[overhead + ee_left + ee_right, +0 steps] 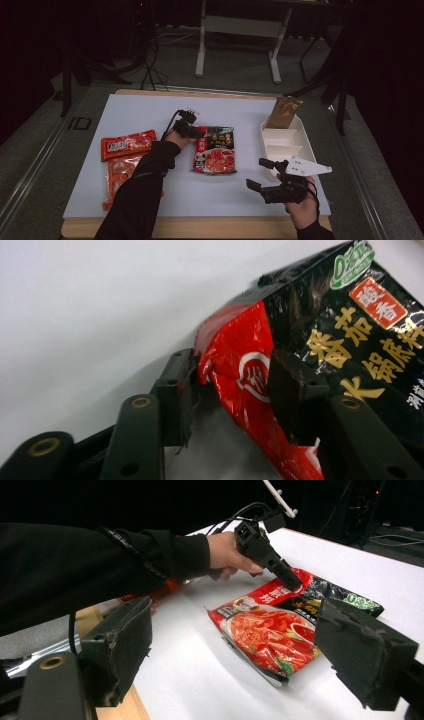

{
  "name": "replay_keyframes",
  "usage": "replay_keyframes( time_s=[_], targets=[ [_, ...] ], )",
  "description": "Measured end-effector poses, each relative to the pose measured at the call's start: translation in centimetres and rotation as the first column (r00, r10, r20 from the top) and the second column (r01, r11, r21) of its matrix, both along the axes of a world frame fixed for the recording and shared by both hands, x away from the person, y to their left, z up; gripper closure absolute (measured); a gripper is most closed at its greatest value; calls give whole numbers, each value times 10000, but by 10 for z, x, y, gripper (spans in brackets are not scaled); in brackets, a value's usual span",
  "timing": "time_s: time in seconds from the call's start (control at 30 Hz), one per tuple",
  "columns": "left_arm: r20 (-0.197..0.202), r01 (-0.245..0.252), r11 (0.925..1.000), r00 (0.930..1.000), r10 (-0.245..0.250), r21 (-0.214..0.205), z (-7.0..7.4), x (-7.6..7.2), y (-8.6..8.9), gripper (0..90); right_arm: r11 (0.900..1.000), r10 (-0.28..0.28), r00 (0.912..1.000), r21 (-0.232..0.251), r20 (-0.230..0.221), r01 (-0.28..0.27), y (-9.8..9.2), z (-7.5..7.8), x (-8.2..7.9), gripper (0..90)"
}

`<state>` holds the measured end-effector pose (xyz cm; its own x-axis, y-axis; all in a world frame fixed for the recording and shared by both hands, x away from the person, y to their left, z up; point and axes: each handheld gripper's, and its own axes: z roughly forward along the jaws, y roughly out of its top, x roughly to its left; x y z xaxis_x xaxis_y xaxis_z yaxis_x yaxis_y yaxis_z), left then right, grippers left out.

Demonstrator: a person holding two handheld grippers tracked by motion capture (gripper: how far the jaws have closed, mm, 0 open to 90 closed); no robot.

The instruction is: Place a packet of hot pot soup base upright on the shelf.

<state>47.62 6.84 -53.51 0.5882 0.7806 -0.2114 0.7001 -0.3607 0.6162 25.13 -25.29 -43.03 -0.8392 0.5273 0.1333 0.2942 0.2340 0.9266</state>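
The left gripper (198,131) was down at the far left corner of the hot-pot soup base packet (216,150), which lay flat near the middle of the white desk (150,107), red and black foil face up. In the left gripper view one jaw sat at the packet's crimped edge and the other lay on its printed face, so the corner (235,355) was between them, though I could not tell whether the pads were truly biting or only resting there; the foil looked a little raised and creased at that spot. To do this step well, I judged the jaws needed to take in more than the seam, since slick foil held by a thin corner could slide out or tear, and the lift ought to be slow and level so the heavy contents would not swing. The right gripper (260,175) hung with its jaws spread and nothing in them, at the near right of the desk, just beside the white tray (280,137) holding a brown pouch (284,111). Two orange snack packets (127,144) lay well apart at the left, clear of the work.
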Motion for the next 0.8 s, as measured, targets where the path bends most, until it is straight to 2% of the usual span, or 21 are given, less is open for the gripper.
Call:
replay_keyframes(
  time_s=[0.13,0.2,0.27,0.4,0.47,0.6,0.67,0.7,0.8],
  targets=[
    [-181,-197,9998,9996,195,-77,-1,-2,-5,645,10000,-5,10000,-17,3,5,0,0,1,155],
    [-150,-222,9996,9996,224,152,0,-3,-8,726,10000,-11,10000,-16,14,11,0,-1,1,155],
    [-207,-296,9994,9993,299,177,0,-3,-10,786,10000,-6,10000,-36,27,6,0,0,1,155],
    [-69,-403,9990,9992,404,171,6,-6,-15,860,10000,-33,10000,1,-3,33,0,0,1,155],
    [80,-403,9989,9992,401,246,9,-9,-16,870,10000,-44,10000,27,-33,44,0,-1,2,155],
    [312,-400,9991,9987,404,-132,19,-14,-13,874,10000,-64,10000,-6,-7,64,0,-1,2,155],
    [485,-284,9996,9984,287,-66,26,-18,-12,875,10000,-75,10000,-27,30,75,0,0,1,155],
    [519,-320,9992,9981,333,-260,29,-20,-10,875,10000,-95,9999,-24,43,95,0,0,2,155],
    [784,-200,9989,9967,232,-418,39,-27,-8,876,9998,-202,9997,-84,109,203,-2,1,2,175]
  ],
)
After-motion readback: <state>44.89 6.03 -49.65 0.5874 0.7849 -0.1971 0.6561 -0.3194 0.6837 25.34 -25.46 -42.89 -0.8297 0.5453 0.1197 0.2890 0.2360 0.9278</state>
